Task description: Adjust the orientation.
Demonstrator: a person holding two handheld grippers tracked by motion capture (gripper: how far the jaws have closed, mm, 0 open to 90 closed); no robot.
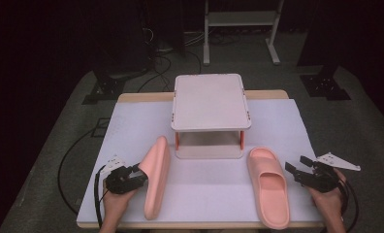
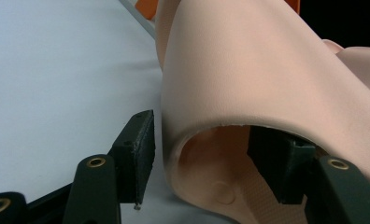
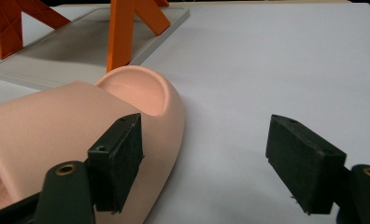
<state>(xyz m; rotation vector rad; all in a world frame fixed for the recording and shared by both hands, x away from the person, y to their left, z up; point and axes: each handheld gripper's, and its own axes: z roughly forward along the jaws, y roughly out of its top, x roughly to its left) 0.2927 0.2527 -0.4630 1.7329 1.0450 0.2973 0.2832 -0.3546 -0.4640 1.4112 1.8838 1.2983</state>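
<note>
- The left tool (image 1: 140,173) has its jaws about half open around the strap of the left slipper (image 1: 156,175): one jaw is inside the strap opening, the other outside near the sole edge, with a small gap showing at the outer pad (image 2: 138,148), so the grip does not look firm yet.
- That slipper stands tipped on its side on the white worktop (image 1: 132,126), in front of the small two-level rack (image 1: 210,104).
- The right slipper (image 1: 269,187) lies flat, sole down, untouched.
- The right tool (image 1: 296,165) is wide open and empty just beside it.
- Judging by the layout, both slippers remain to be placed; the rack holds nothing.
</note>
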